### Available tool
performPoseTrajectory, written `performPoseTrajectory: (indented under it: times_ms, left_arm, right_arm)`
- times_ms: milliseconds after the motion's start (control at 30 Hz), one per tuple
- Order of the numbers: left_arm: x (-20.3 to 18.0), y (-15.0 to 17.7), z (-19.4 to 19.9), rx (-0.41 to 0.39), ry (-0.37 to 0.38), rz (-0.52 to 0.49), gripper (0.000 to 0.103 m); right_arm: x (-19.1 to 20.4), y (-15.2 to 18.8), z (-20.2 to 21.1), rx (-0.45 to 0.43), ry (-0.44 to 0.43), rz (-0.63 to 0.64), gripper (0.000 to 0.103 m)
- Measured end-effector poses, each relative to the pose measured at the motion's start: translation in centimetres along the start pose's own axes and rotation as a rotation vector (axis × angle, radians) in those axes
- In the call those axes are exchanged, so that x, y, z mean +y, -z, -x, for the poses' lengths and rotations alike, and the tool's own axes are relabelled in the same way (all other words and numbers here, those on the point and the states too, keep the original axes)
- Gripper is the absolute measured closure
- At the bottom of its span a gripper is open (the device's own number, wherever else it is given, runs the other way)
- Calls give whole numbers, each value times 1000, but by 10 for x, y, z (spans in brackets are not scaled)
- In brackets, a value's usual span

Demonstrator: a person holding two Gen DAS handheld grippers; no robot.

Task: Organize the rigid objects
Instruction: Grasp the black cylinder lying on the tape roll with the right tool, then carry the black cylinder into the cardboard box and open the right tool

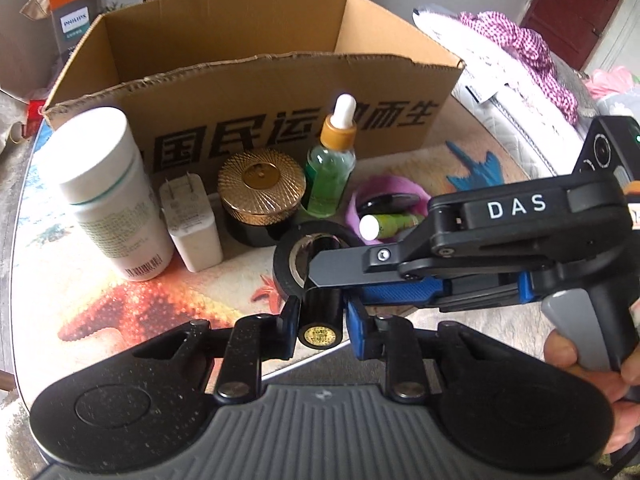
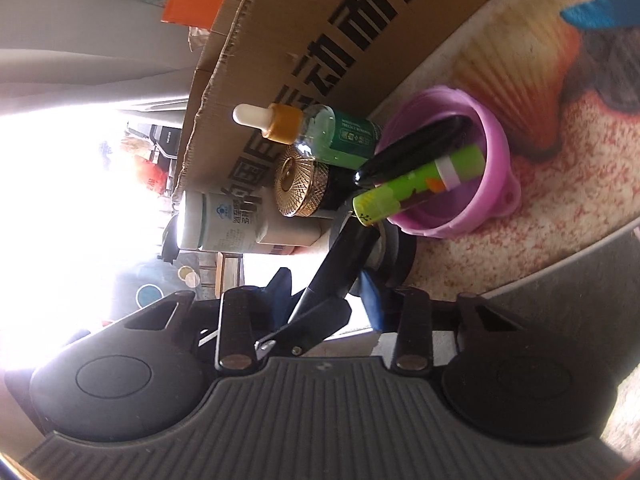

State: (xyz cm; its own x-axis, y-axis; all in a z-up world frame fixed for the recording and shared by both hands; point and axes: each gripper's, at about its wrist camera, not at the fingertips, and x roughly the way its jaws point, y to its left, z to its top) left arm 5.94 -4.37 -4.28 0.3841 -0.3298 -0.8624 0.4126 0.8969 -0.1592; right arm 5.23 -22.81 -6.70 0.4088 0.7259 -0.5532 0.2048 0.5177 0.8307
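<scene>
Left wrist view, risk: the black cylinder (image 1: 320, 320) runs through the hole of the black tape roll (image 1: 289, 258) at lower centre. If the two grippers pull unevenly, the roll could bind on the cylinder or slip off and drop onto the bench (image 1: 80, 300).
Left wrist view, neighbours: the gold-lidded jar (image 1: 260, 196) and dropper bottle (image 1: 330, 168) stand just above the roll, and a sideways tug could knock them over.
Left wrist view, left jaws: the left gripper (image 1: 322, 314) is drawn in narrow, with its pads pressed on both sides of the cylinder near its gold-stickered end.
Left wrist view, right jaws: the right gripper (image 1: 328, 284) comes in from the right, also narrow. One finger lies across the roll's hole and the blue-padded one sits outside the roll. Whether they pinch the roll's wall cannot be told.
Left wrist view, goal: the cardboard box (image 1: 240, 92) stands open in the upper half, and the cylinder and roll are still outside it.
Right wrist view, risk: the purple cup (image 2: 496, 136) with a green tube (image 2: 416, 188) sits right of centre, near the roll, and a swing could tip it.
Right wrist view, right jaws: the gap is narrow, with the roll at lower centre just beside the right-hand blue pad. Glare and dark parts crowd the gap, so contact cannot be told.
</scene>
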Motion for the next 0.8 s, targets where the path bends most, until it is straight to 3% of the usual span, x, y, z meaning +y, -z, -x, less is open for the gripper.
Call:
performPoseTrajectory:
  times_ms: [433, 600, 800]
  left_arm:
    - [2, 1, 3, 11, 1, 18, 80]
    - [-2, 9, 24, -48, -15, 3, 80]
    - [-6, 13, 71, -143, -56, 0, 80]
  right_arm:
    - [-9, 4, 10, 3, -28, -22, 77]
    - [-4, 12, 20, -10, -75, 7, 78]
    - [31, 21, 39, -26, -129, 131, 78]
